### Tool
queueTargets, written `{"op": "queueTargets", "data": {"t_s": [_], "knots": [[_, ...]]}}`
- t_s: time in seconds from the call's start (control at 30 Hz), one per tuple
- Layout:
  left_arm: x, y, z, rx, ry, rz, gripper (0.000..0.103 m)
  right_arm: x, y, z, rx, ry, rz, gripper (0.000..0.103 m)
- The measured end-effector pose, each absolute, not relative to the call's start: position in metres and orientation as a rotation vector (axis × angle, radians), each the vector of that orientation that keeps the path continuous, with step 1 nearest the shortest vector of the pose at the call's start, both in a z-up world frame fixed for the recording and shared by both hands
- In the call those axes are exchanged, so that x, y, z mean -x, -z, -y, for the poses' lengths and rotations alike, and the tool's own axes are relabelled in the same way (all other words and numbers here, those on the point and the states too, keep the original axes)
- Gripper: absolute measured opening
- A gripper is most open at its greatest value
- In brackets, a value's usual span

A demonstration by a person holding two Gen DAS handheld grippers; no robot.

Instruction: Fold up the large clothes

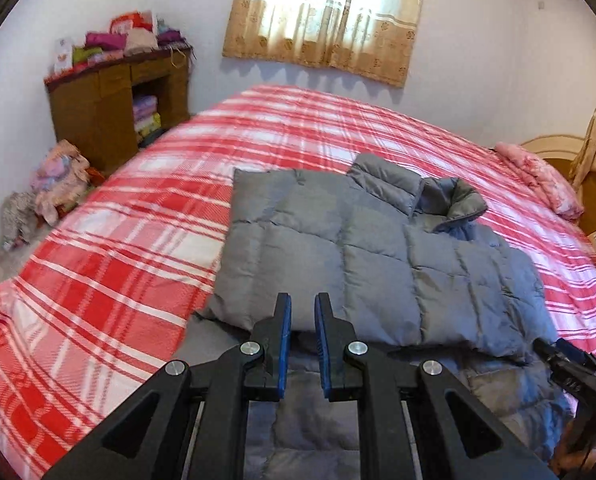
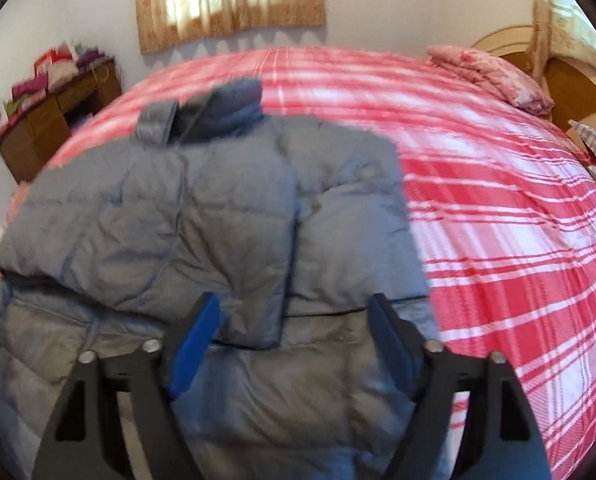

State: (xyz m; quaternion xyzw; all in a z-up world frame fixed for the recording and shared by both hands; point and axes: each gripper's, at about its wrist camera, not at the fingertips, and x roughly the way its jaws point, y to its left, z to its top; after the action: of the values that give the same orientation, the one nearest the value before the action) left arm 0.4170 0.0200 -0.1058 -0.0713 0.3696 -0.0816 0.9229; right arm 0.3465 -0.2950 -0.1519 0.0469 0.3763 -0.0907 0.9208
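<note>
A grey quilted puffer jacket [image 1: 361, 256] lies on the red plaid bed [image 1: 118, 272], collar toward the far side, its upper part folded over the lower part. My left gripper [image 1: 302, 300] hovers above the jacket's near fold edge, jaws a narrow gap apart with nothing between them. In the right wrist view the jacket [image 2: 218, 216] fills the left and middle. My right gripper [image 2: 296, 304] is wide open above the jacket's folded edge, empty. The right gripper also shows in the left wrist view at the lower right [image 1: 569, 364].
A wooden desk [image 1: 110, 100] piled with folded cloth stands at the far left wall. Clothes lie heaped on the floor [image 1: 54, 196] beside it. A pink folded quilt [image 1: 537, 176] and a wooden headboard [image 2: 569, 80] are at the bed's right end. A curtained window [image 1: 325, 16] is behind.
</note>
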Motion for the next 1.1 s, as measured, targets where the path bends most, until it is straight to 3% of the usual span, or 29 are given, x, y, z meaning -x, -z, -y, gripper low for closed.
{"op": "queueTargets", "data": {"t_s": [0.2, 0.33, 0.53, 0.7, 0.8, 1.1], "knots": [[-0.431, 0.112, -0.04, 0.35, 0.264, -0.808, 0.012, -0.338, 0.093, 0.301, -0.135, 0.179, -0.577, 0.08], [-0.452, 0.109, -0.041, 0.414, 0.235, -0.831, 0.012, -0.368, 0.087, 0.283, -0.124, 0.121, -0.583, 0.08], [-0.495, 0.1, -0.007, 0.185, 0.192, -0.873, 0.012, -0.416, 0.133, 0.261, -0.095, 0.129, -0.712, 0.059], [-0.523, 0.104, 0.005, 0.029, 0.066, -0.818, 0.012, -0.424, 0.174, 0.262, -0.073, 0.144, -0.801, 0.059], [-0.54, 0.116, 0.005, -0.035, 0.028, -0.814, 0.012, -0.422, 0.191, 0.266, -0.076, 0.152, -0.826, 0.069], [-0.541, 0.168, 0.013, -0.121, 0.012, -0.832, 0.014, -0.418, 0.2, 0.259, -0.057, 0.201, -0.712, 0.075]]}}
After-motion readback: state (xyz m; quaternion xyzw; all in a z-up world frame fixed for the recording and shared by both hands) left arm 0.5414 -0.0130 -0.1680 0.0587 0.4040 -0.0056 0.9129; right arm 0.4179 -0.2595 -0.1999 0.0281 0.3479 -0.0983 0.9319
